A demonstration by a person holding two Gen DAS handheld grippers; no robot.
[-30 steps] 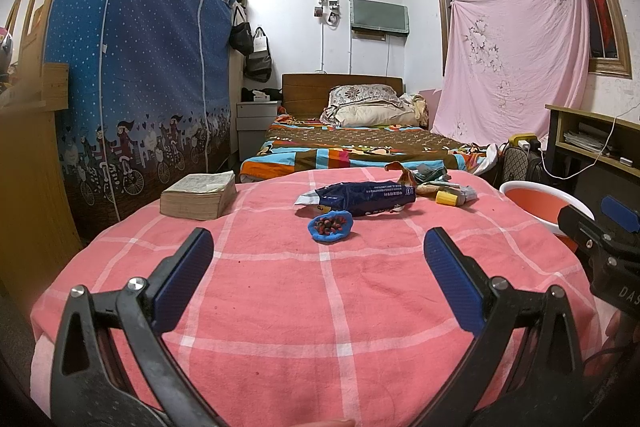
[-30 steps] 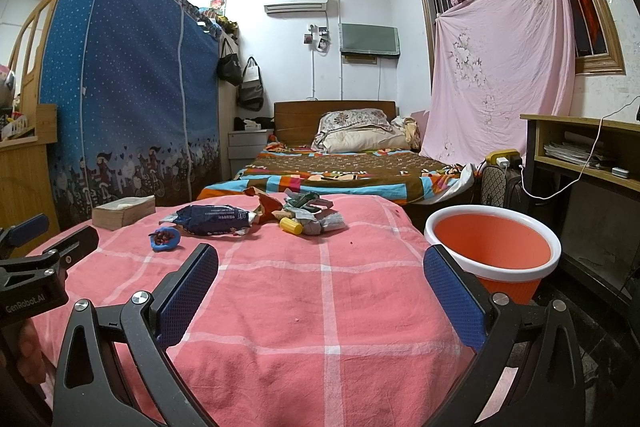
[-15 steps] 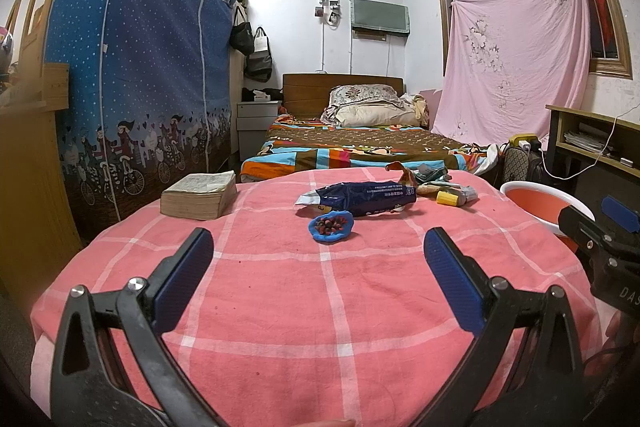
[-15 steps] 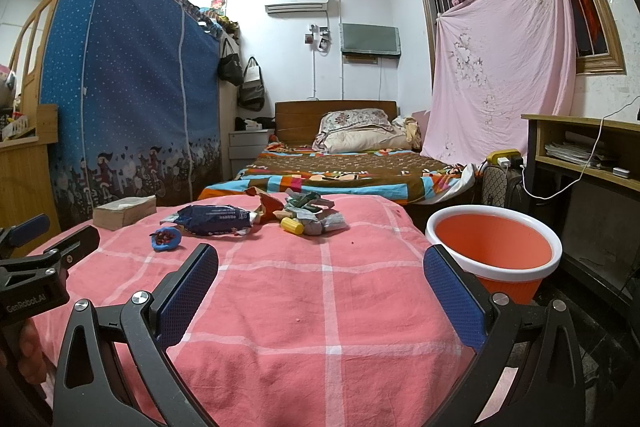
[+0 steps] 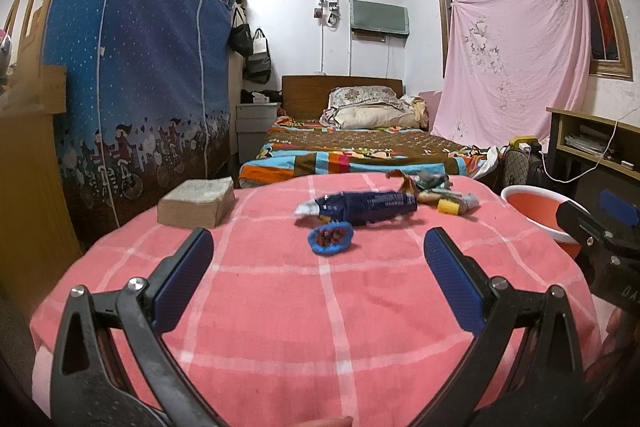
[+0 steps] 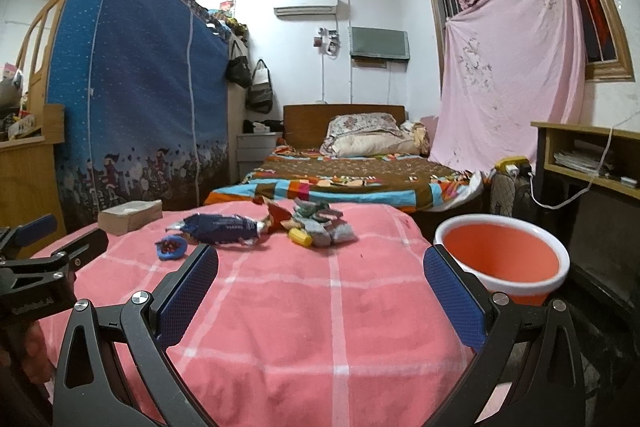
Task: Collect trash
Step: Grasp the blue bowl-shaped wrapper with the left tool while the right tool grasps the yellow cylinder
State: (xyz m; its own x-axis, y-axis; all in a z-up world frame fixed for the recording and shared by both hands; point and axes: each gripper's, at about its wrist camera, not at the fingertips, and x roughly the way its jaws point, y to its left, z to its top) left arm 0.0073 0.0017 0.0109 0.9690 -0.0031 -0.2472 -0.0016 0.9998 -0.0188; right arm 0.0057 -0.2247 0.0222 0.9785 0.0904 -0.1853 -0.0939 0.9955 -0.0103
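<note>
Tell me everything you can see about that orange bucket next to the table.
The round orange plastic bucket with a thick white rim stands upright beside the right edge of the table with the pink checked cloth, lower than the tabletop. Its mouth is open and its inside looks bare, smooth orange with no trash showing. Whether it touches the cloth cannot be told. Its base is hidden. In the left wrist view only part of its rim shows, behind the other gripper.

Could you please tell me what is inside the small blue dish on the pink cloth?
The small blue dish holds a heap of small dark reddish pieces, visible in both views. They are too small to identify, and whatever lies beneath the top layer is covered.
</note>
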